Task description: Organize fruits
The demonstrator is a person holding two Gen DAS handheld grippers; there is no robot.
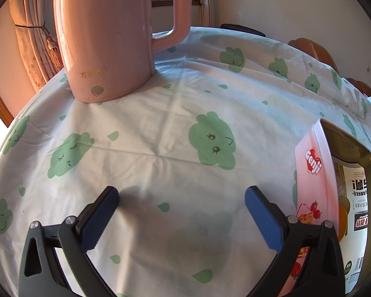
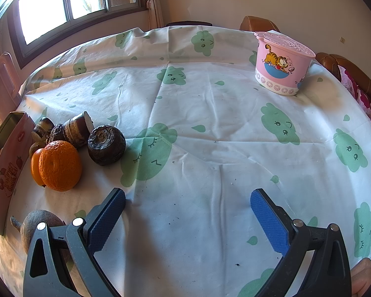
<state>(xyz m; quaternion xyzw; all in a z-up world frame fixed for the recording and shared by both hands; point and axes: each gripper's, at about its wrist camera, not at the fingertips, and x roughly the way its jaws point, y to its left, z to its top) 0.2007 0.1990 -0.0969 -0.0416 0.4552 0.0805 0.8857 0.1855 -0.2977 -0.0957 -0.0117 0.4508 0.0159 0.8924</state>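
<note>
In the right wrist view two oranges (image 2: 60,165) lie at the left on the tablecloth, beside several dark brown water chestnuts (image 2: 106,145) and a cut one (image 2: 78,128). A grey-brown round fruit (image 2: 39,222) lies by my left finger. A pink tin box (image 2: 7,173) stands at the far left with an orange piece inside; it also shows in the left wrist view (image 1: 314,185). My right gripper (image 2: 188,210) is open and empty, to the right of the fruits. My left gripper (image 1: 181,210) is open and empty over bare cloth.
A tall pink kettle (image 1: 106,37) stands at the back left of the left wrist view. A pink Garfield tub (image 2: 282,64) with a lid stands far right in the right wrist view. Brown chairs (image 2: 334,64) ring the round table (image 2: 210,123).
</note>
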